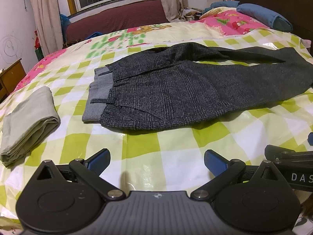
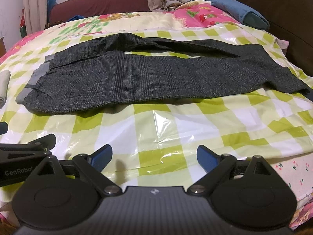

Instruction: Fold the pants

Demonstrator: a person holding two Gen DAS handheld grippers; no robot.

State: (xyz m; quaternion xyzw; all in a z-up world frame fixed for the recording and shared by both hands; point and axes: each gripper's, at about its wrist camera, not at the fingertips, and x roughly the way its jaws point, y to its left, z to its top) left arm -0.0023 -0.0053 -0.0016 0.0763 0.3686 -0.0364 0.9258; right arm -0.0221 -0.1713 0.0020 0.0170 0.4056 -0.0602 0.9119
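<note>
Dark grey checked pants [image 1: 176, 90] [image 2: 148, 78] lie flat on the bed, waistband with grey lining to the left, legs running to the right. The far leg lies apart from the near one, with a strip of sheet showing between them. My left gripper [image 1: 156, 161] is open above the sheet, short of the pants' near edge, nothing between its blue pads [image 1: 99, 159]. My right gripper [image 2: 154, 157] is open too, hovering before the near leg, empty. Each gripper's body shows at the edge of the other's view.
A folded light grey garment [image 1: 29, 121] [image 2: 4, 84] lies left of the pants. The bed carries a glossy green-and-white checked sheet [image 1: 156, 146] [image 2: 176, 129]. A blue pillow [image 1: 264, 15] and dark headboard [image 2: 283, 9] stand at the far right, a maroon sofa [image 1: 117, 17] beyond the bed.
</note>
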